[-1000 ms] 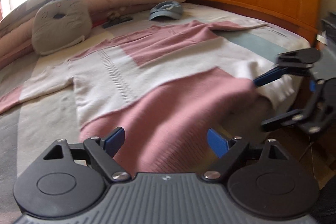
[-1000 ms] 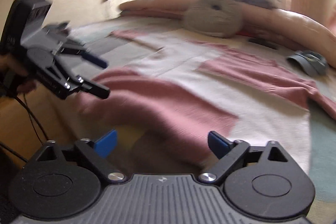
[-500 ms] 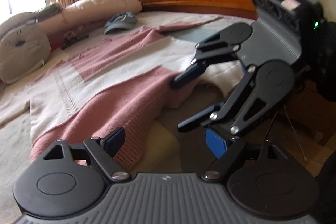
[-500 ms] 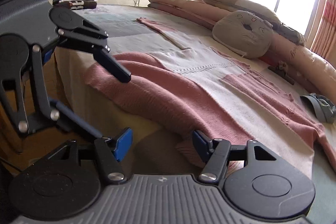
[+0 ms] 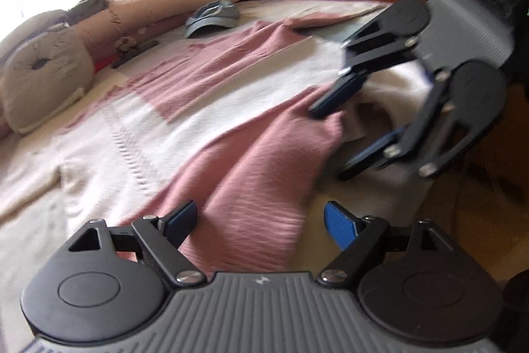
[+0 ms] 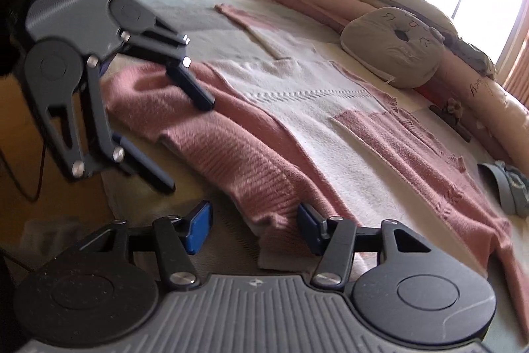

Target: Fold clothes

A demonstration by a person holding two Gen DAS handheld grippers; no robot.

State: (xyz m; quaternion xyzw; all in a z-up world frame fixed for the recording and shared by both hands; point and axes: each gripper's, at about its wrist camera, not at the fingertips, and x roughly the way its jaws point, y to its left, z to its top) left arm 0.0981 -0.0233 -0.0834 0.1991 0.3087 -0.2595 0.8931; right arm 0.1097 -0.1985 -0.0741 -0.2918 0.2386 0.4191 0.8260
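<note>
The sweater, a pink and cream knit, lies spread flat on the bed, its ribbed pink hem at the near edge of the mattress. The left gripper sits at one hem corner with its fingers spread wide, the pink cloth between them but not pinched. The right gripper is at the other hem corner, fingers likewise parted around the ribbing, nothing clamped yet. Each shows in the other's view with one finger over the cloth and one under the edge.

Judging from this, both are about to take the hem. The risk is catching the bedcover along with the knit, or nipping only the top layer, so the fold drags crooked. A grey cushion and a blue cap lie beyond, well apart from the hem.
</note>
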